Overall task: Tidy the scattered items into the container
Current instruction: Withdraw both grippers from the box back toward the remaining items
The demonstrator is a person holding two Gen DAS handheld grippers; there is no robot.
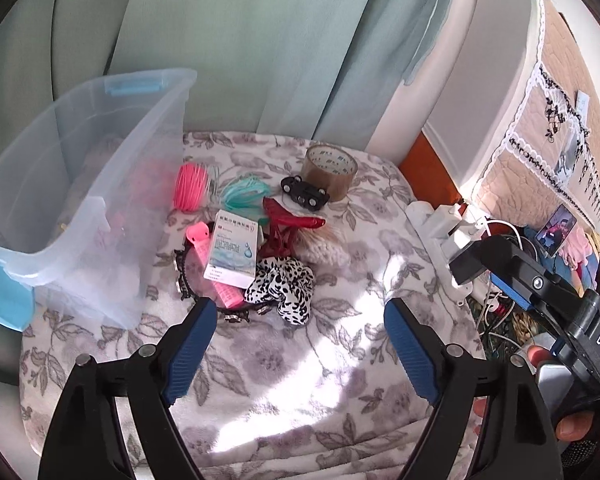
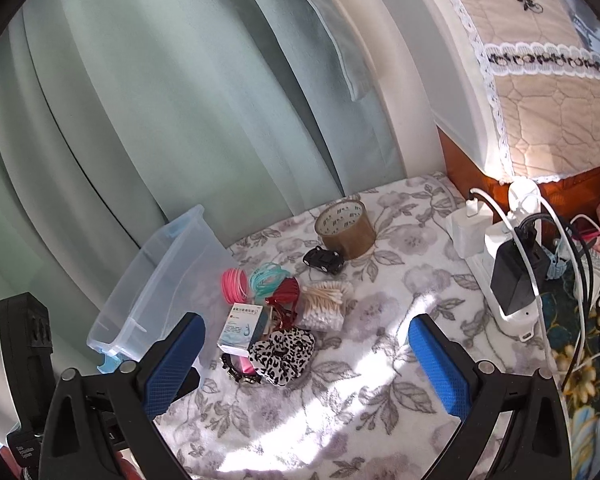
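I have both grippers above the grey-flowered white blanket (image 1: 284, 392), short of the pile. My left gripper (image 1: 298, 314) has its blue-padded jaws spread wide with nothing between them; my right gripper (image 2: 306, 344) is just as wide and equally empty. The clear plastic storage bin with blue latches (image 1: 100, 184) stands at the left, touching the blanket. Beside it lie the scattered items: a white-and-blue medicine box (image 1: 232, 254) on a pink comb, a leopard-print scrunchie (image 1: 282, 286), and farther back a roll of brown packing tape (image 1: 332, 172).
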